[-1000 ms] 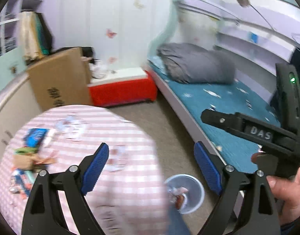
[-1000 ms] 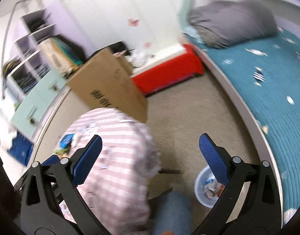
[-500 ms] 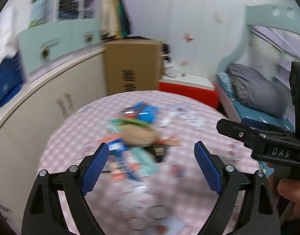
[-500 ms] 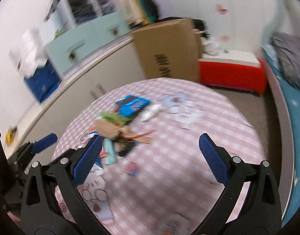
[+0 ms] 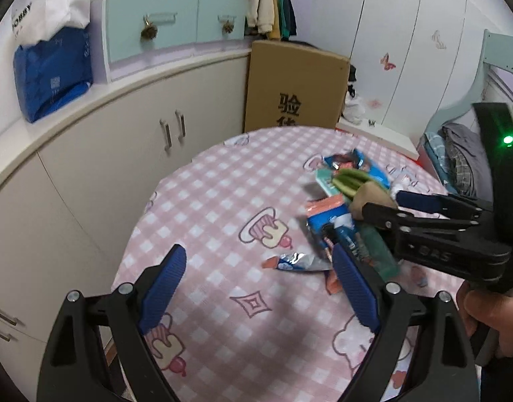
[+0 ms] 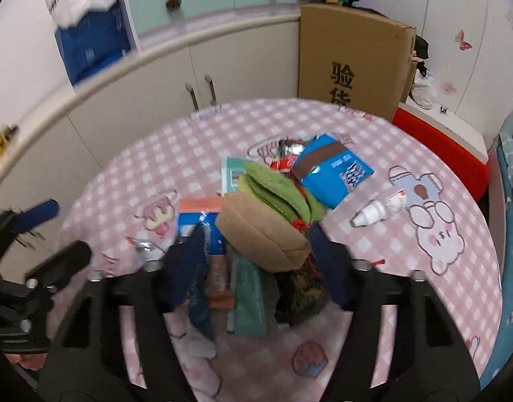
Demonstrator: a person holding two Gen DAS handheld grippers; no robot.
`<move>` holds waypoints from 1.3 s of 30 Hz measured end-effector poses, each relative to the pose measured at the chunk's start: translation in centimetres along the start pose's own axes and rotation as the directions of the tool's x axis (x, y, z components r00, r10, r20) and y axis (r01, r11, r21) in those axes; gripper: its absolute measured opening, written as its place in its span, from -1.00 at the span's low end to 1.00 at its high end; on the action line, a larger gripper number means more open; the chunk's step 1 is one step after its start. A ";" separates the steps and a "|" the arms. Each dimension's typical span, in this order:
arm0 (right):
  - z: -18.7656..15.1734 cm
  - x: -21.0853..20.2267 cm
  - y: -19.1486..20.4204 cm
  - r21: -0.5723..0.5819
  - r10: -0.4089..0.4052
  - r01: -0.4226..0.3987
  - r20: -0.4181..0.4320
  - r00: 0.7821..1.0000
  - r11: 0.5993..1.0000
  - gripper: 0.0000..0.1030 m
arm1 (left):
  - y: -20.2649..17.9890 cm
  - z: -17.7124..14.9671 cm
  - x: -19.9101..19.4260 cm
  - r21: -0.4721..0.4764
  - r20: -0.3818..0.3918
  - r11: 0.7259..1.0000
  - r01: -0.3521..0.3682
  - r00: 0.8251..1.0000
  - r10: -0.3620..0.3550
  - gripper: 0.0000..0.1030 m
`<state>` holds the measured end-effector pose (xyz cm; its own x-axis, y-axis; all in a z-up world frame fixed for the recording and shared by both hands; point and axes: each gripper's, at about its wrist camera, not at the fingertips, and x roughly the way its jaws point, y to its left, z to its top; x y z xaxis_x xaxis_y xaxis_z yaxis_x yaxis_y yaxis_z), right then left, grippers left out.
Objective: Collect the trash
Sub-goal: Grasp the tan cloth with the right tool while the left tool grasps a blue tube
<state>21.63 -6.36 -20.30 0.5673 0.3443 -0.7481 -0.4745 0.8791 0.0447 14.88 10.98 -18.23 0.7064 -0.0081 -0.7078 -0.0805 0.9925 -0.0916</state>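
Note:
A pile of trash lies on the round pink-checked table (image 5: pixel 223 201): a brown and green plush-like piece (image 6: pixel 266 227), a blue snack packet (image 6: pixel 337 174), a teal packet (image 6: pixel 249 301), orange and blue wrappers (image 5: pixel 326 214). A small crumpled wrapper (image 5: pixel 296 263) lies apart, just ahead of my open, empty left gripper (image 5: pixel 260 288). My right gripper (image 6: pixel 256 268) is open, its jaws either side of the brown piece and the wrappers under it. It also shows in the left wrist view (image 5: pixel 424 214).
A small white bottle (image 6: pixel 378 209) lies right of the pile. Beyond the table stand cream cabinets (image 5: pixel 122 134), a cardboard box (image 5: pixel 296 83), a red and white low unit (image 6: pixel 450 144) and a bed (image 5: pixel 464 154) at the right.
Both grippers swung from the floor bin and bed side to the table and came down close to the trash pile. The right jaws have narrowed around the brown piece.

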 end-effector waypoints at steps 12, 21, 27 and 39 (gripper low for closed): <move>-3.1 -5.1 -5.5 0.211 0.092 -0.110 0.095 0.991 0.971 -0.62 | -5.8 -1.2 1.8 0.095 -0.044 0.992 0.079 0.996 -0.075 0.68; -3.8 -5.2 -5.6 0.169 0.102 -0.112 0.066 0.993 0.979 0.03 | -7.8 -2.0 4.7 0.118 -0.105 0.992 0.039 0.994 -0.026 -0.09; -2.5 -2.3 -2.2 0.027 0.076 -0.077 0.024 0.997 0.997 -0.12 | -6.5 -2.5 3.5 0.115 -0.101 0.990 0.087 0.992 -0.075 -0.49; -4.6 -4.7 -3.9 0.069 0.064 -0.068 0.055 0.996 0.995 -0.48 | -5.2 -3.2 3.3 0.101 -0.105 0.992 0.075 0.992 -0.064 0.06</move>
<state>17.72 -12.95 -20.03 0.5718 0.4176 -0.7062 -0.4641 0.8744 0.1414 15.33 5.43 -22.34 0.6319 -0.0845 -0.7704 0.0444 0.9964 -0.0729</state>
